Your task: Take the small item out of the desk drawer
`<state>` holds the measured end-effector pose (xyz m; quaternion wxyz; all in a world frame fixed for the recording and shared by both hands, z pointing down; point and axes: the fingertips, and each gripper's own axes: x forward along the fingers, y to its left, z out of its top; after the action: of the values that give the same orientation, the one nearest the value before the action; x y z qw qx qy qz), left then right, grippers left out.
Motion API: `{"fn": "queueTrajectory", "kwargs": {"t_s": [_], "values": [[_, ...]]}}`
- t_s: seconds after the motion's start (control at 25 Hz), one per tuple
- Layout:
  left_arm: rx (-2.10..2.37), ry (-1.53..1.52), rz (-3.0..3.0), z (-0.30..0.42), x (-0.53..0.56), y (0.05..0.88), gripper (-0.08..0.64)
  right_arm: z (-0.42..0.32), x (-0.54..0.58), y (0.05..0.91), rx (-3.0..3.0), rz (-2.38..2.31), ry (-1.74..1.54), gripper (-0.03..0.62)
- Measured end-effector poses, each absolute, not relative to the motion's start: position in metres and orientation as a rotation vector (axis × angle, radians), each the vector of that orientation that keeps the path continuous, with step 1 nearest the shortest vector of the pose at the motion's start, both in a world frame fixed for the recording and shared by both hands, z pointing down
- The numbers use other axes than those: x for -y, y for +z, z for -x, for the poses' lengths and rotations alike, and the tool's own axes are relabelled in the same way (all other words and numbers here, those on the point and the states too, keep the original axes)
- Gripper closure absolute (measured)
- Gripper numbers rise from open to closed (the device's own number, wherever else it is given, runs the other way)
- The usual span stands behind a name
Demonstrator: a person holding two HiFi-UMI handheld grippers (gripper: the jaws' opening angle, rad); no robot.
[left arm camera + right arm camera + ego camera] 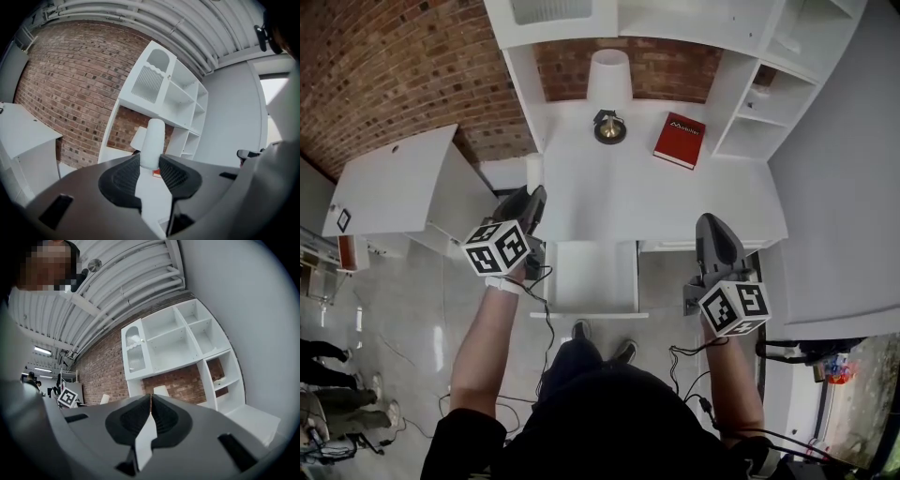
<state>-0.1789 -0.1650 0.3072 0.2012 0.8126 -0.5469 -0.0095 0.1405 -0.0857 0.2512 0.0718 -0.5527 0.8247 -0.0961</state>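
My left gripper [535, 195] is shut on a small white cylinder [152, 140], which stands up between its jaws; from the head camera the cylinder [534, 172] shows just past the fingertips, over the left edge of the white desk [609, 197]. The desk drawer [595, 277] is pulled out towards me, and its inside looks plain white with nothing in it. My right gripper [711, 221] hovers by the desk's front edge to the right of the drawer. Its jaws [151, 401] are pressed together with nothing between them.
A lamp [609, 127] with a white shade and a red book [679, 140] sit at the back of the desk. White shelves [759, 112] rise at the right, and a white cabinet [394, 183] stands at the left. Cables trail on the floor.
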Motion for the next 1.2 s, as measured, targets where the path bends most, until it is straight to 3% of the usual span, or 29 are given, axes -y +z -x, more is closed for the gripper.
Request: {"fn": "queueTrajectory", "kwargs": {"t_s": [0.32, 0.8, 1.2], "values": [[1.452, 0.064, -2.212, 0.166, 0.226, 0.37, 0.433, -0.158, 0.114, 0.276, -2.442, 1.793, -0.346, 0.584], [1.364, 0.487, -2.124, 0.169, 0.341, 0.522, 0.433, -0.172, 0.178, 0.328, -2.367, 2.02, -0.497, 0.584], [1.273, 0.841, -1.997, 0.158, 0.364, 0.639, 0.431, -0.181, 0.195, 0.37, -2.334, 2.125, -0.613, 0.584]]}}
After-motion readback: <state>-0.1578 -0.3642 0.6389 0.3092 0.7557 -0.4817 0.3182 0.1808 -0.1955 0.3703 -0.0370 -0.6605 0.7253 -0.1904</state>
